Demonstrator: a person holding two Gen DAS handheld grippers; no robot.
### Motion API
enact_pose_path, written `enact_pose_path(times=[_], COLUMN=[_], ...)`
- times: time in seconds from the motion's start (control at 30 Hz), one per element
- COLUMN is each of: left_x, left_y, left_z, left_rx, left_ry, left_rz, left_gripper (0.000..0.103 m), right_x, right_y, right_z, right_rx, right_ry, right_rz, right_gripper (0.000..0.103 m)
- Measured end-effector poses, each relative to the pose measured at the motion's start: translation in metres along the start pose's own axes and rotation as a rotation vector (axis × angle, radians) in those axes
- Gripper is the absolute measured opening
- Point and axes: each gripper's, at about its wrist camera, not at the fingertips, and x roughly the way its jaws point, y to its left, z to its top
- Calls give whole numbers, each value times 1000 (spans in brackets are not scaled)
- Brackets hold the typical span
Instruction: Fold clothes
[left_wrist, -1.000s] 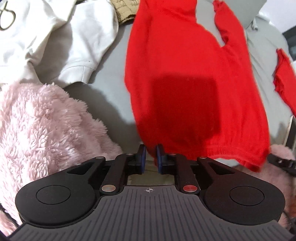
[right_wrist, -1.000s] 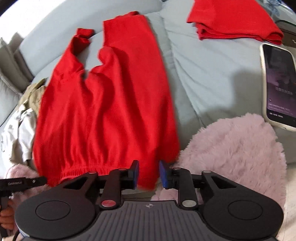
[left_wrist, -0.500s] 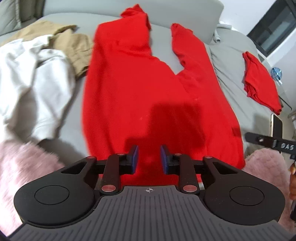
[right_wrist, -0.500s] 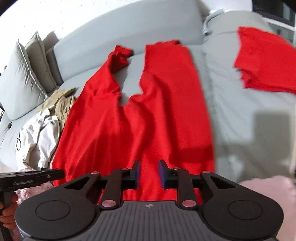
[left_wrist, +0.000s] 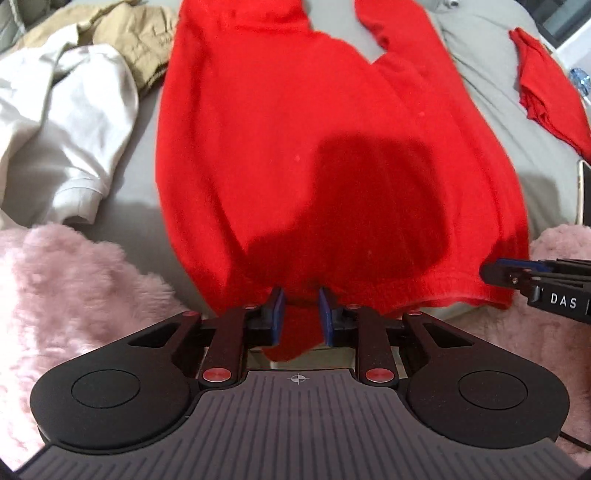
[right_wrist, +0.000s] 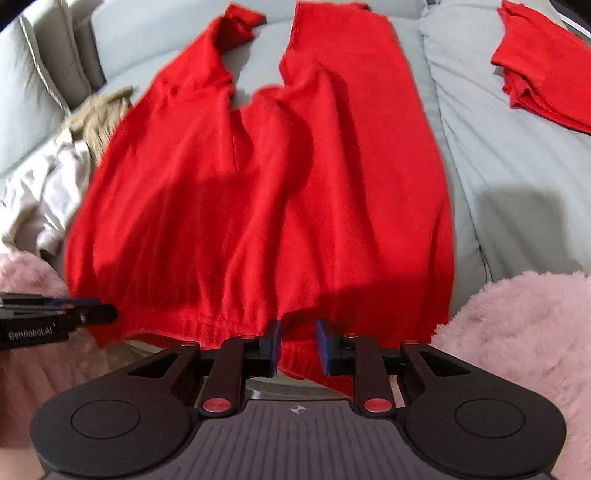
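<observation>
Red trousers (left_wrist: 295, 147) lie spread on the grey sofa (left_wrist: 140, 221), legs pointing away and the elastic waistband nearest me. My left gripper (left_wrist: 300, 314) has the left part of the waistband bunched between its blue pads, with cloth hanging below them; its jaws are opening slightly. My right gripper (right_wrist: 297, 345) is shut on the right part of the waistband of the trousers (right_wrist: 258, 203). Each gripper shows at the edge of the other's view: the right gripper (left_wrist: 495, 273) by the right hem corner, the left gripper (right_wrist: 99, 314) by the left one.
A folded red garment (right_wrist: 543, 70) lies on the sofa (right_wrist: 498, 166) at the far right. A white garment (left_wrist: 74, 122) and a tan one (left_wrist: 136, 37) are heaped at the left. Pink fluffy fabric (left_wrist: 74, 295) flanks the waistband on both sides (right_wrist: 517, 332). A phone's edge (left_wrist: 583, 192) shows at the right.
Both grippers slid inward from the waistband's corners and their jaws narrowed on the cloth. The waistband is now bunched and lifted between the pads. The phone has left the right wrist view.
</observation>
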Motion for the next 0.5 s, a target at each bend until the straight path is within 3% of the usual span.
enact_pose_path(times=[0.23, 0.3, 0.5], left_x=[-23, -13, 47], left_y=[-15, -22, -18], left_z=[75, 113, 222], left_rx=[11, 17, -61], left_ry=[-213, -299, -394], left_rz=[0, 0, -118], left_gripper=[40, 43, 45], right_x=[-6, -2, 11], right_y=[-1, -2, -12], right_z=[53, 79, 166], right_rx=[19, 18, 42], right_ry=[-181, -233, -400], right_rz=[28, 21, -14], right_gripper=[23, 23, 23])
